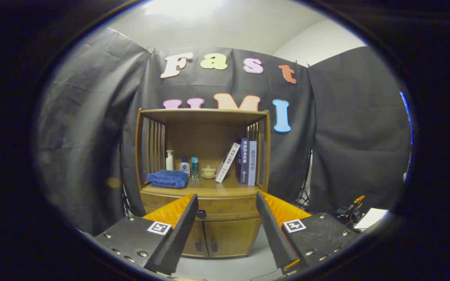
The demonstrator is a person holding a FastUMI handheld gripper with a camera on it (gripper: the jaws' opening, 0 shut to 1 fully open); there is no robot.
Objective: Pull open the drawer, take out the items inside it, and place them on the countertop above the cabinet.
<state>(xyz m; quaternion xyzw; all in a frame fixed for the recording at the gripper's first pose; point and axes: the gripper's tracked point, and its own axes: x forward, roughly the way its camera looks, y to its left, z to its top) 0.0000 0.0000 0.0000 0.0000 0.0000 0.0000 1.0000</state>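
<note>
A wooden cabinet (205, 187) stands ahead against the black cloth wall. Its drawer (225, 207) is shut, with a dark round knob (201, 213) beside the tip of my left finger. Above the drawer lies the countertop (217, 189), roofed by a shelf top. My gripper (227, 203) is open, its two black and orange fingers spread wide and some way short of the cabinet front. Nothing is between them. What the drawer holds is hidden.
On the countertop lie a folded blue towel (167, 179), a white pump bottle (169, 160), two small bottles (190, 166), a small cup (208, 171) and several books (242, 162). Two lower doors (219, 238) are shut. Equipment and a white sheet (369, 217) sit low right.
</note>
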